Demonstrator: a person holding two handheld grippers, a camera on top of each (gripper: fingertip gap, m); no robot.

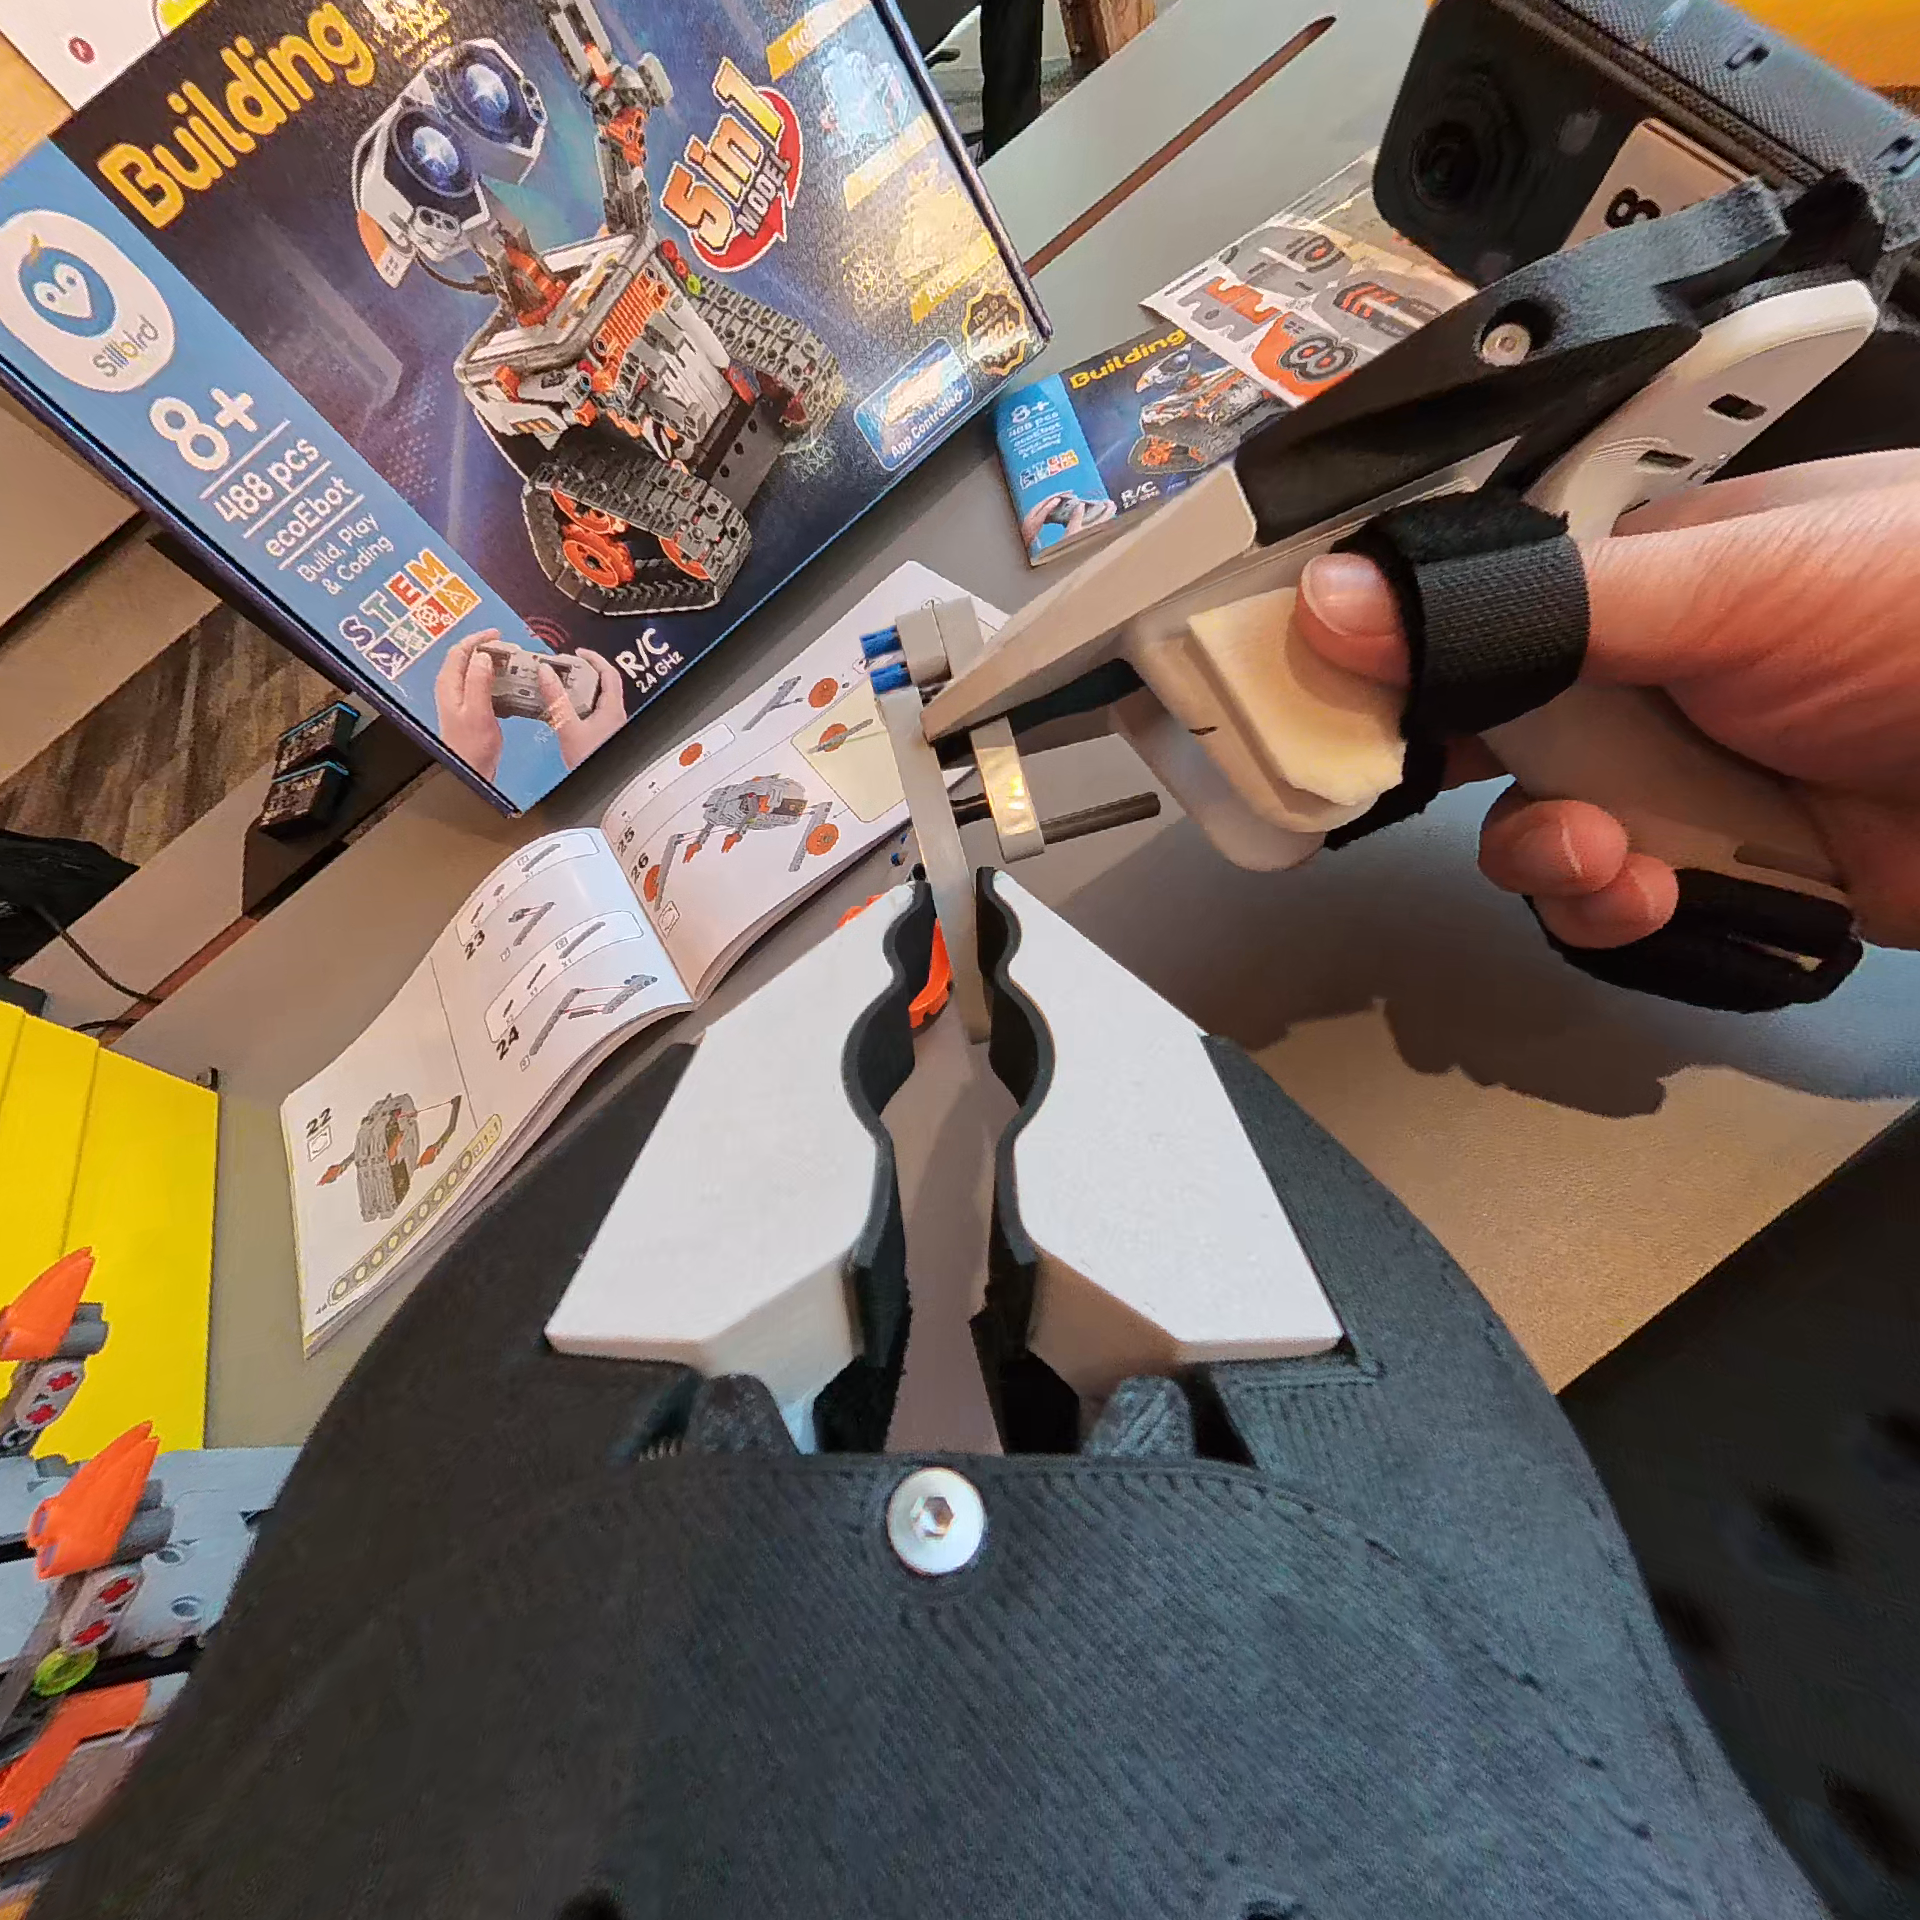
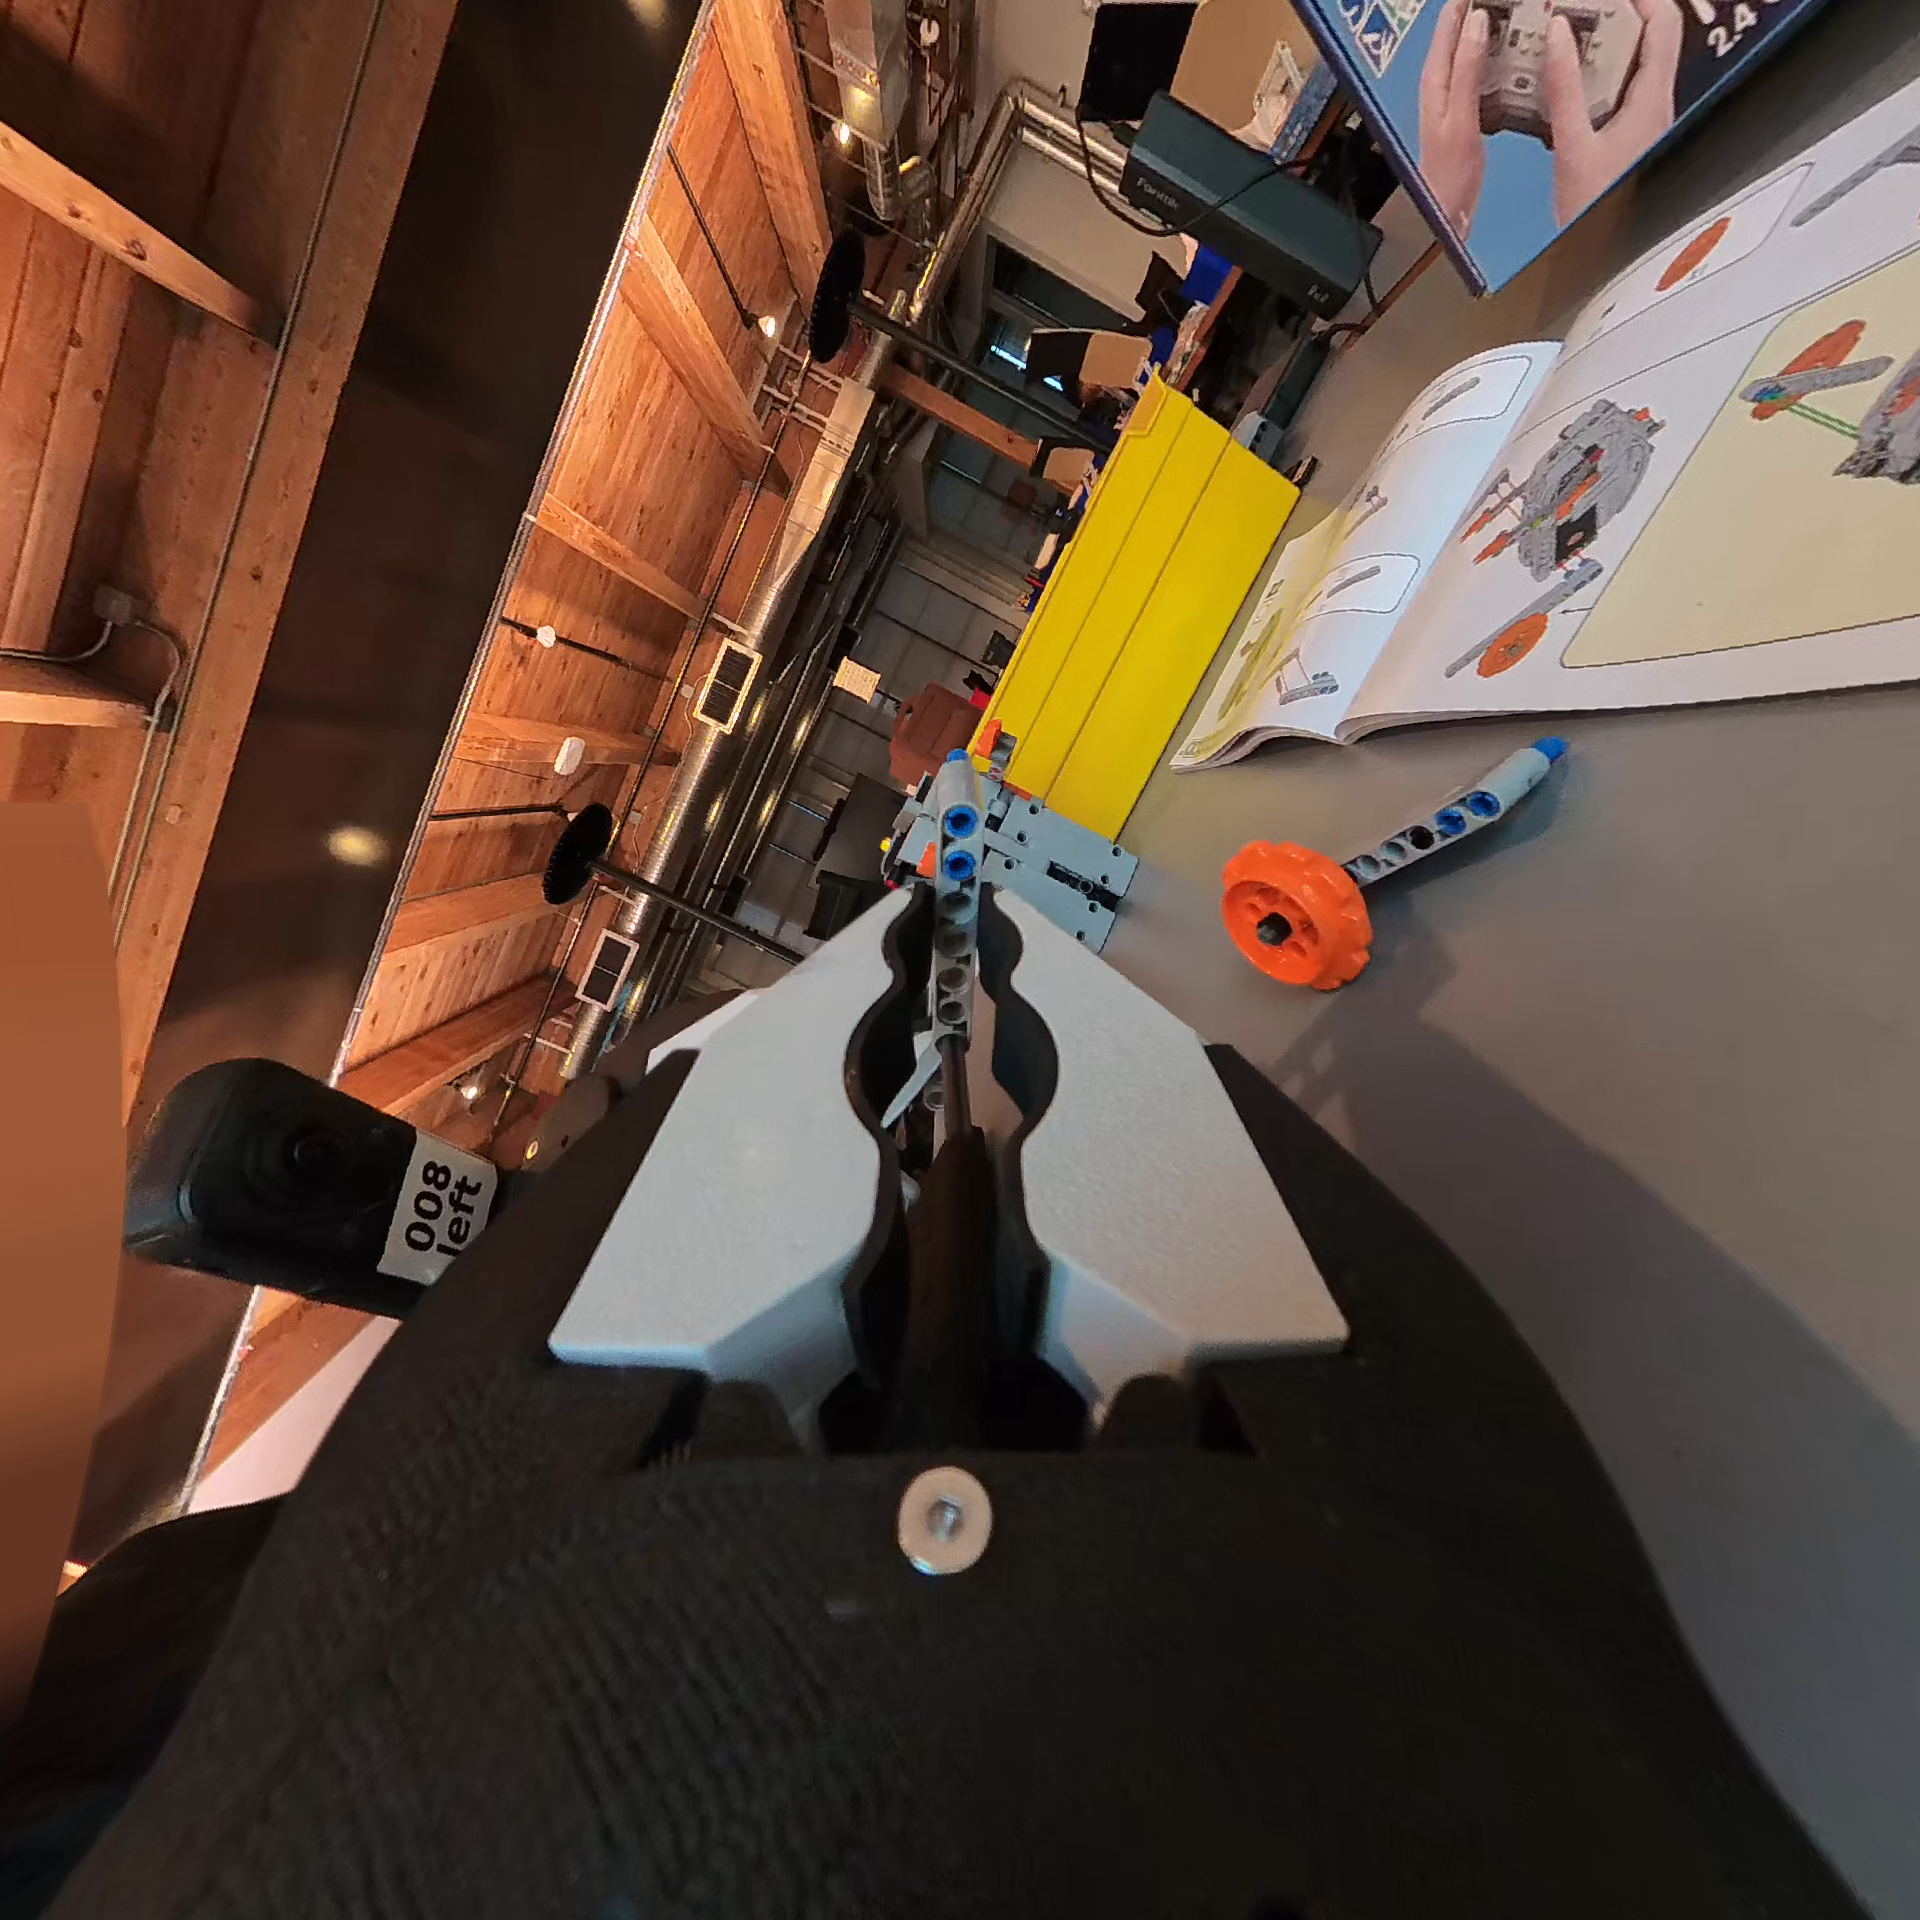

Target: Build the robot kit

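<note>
Left gripper (image 1: 951, 914) jaws pinch the grey beam (image 1: 940, 800) low; right gripper (image 1: 935, 727) jaws clamp its axle (image 1: 1101, 816), all above the surface (image 1: 1299, 997). Any twist could pop the pins loose

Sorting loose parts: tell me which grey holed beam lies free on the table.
The grey beam beside the orange wheel, lying flat on the table. The other beam is clamped upright in the right gripper.
</note>
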